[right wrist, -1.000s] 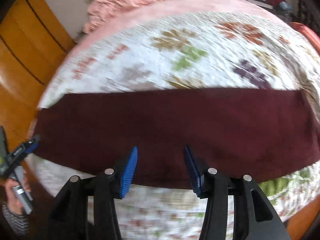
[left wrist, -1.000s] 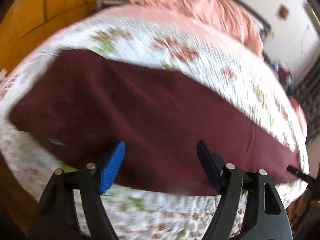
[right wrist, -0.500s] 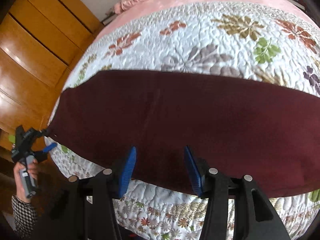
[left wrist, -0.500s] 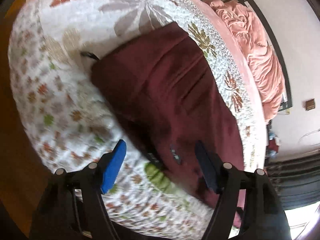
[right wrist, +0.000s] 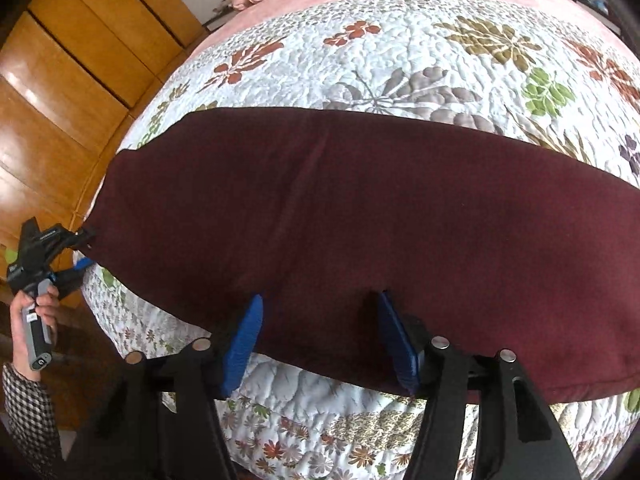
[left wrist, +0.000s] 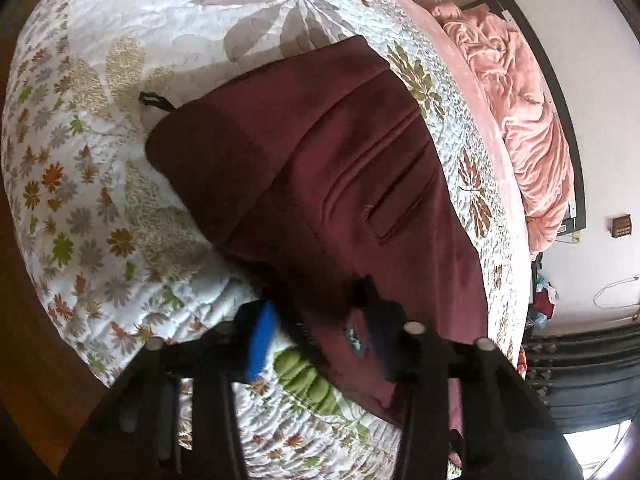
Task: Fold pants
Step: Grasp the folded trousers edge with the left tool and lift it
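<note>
A bed under a white quilted bedspread [right wrist: 420,64] printed with leaves and flowers fills both views. Long maroon fabric pants [right wrist: 360,216] lie flat across it, just ahead of the right tongs [right wrist: 320,340], whose blue-padded jaws stand wide apart over the near edge, holding nothing. The left tongs [left wrist: 316,332] stand partly open around the waistband corner; whether they pinch the cloth cannot be told.

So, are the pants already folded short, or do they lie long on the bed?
Long. The pants lie as one flat band across the quilt, no crosswise fold visible.
</note>
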Demonstrator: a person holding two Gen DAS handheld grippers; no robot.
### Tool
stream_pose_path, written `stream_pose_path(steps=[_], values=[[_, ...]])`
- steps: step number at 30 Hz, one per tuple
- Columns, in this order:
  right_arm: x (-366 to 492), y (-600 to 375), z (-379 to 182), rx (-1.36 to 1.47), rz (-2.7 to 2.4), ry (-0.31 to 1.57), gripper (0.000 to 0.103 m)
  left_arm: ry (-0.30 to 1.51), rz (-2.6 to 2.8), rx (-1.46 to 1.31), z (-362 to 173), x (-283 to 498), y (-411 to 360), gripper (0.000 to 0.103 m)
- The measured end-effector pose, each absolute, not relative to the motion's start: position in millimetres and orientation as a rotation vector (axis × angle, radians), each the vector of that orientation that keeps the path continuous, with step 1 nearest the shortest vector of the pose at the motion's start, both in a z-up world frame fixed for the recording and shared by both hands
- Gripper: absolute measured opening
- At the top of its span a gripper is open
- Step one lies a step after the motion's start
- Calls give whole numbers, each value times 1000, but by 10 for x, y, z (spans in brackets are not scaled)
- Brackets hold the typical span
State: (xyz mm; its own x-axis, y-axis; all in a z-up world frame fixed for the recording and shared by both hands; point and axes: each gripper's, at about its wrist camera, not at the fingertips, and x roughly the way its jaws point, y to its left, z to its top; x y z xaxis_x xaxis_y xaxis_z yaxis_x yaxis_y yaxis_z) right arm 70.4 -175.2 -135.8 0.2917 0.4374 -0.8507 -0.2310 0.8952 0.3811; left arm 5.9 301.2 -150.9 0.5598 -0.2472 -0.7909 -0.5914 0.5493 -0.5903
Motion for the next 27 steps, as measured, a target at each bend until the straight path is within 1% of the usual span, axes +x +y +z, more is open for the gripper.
stream_pose_path(steps=[2, 4, 6, 8, 12, 19, 22, 25, 27], values=[[705, -1750, -1360, 196, 453, 1194, 63, 1009, 264, -983, -1515, 50, 3015, 32], [704, -1760, -1360, 201, 456, 1194, 63, 1022, 286, -982, -1481, 4, 3010, 32], [705, -1768, -1358, 203, 460, 1193, 63, 1026, 287, -973, -1407, -21, 2996, 35], [707, -1771, -1367, 203, 463, 1191, 63, 1023, 273, -979, -1341, -45, 3006, 36], [702, -1748, -1379, 194, 461, 1189, 65, 1034, 267, -994, -1308, -68, 3023, 36], [705, -1746, -1387, 192, 463, 1187, 66, 1063, 284, -1002, -1221, -161, 2987, 36], [708, -1737, -1387, 187, 464, 1186, 67, 1054, 261, -963, -1154, -139, 2918, 38], [703, -1732, -1387, 183, 467, 1183, 68, 1049, 265, -980, -1182, -91, 2918, 39], [701, -1732, -1386, 180, 471, 1181, 68, 1077, 290, -967, -1223, -59, 2923, 39]])
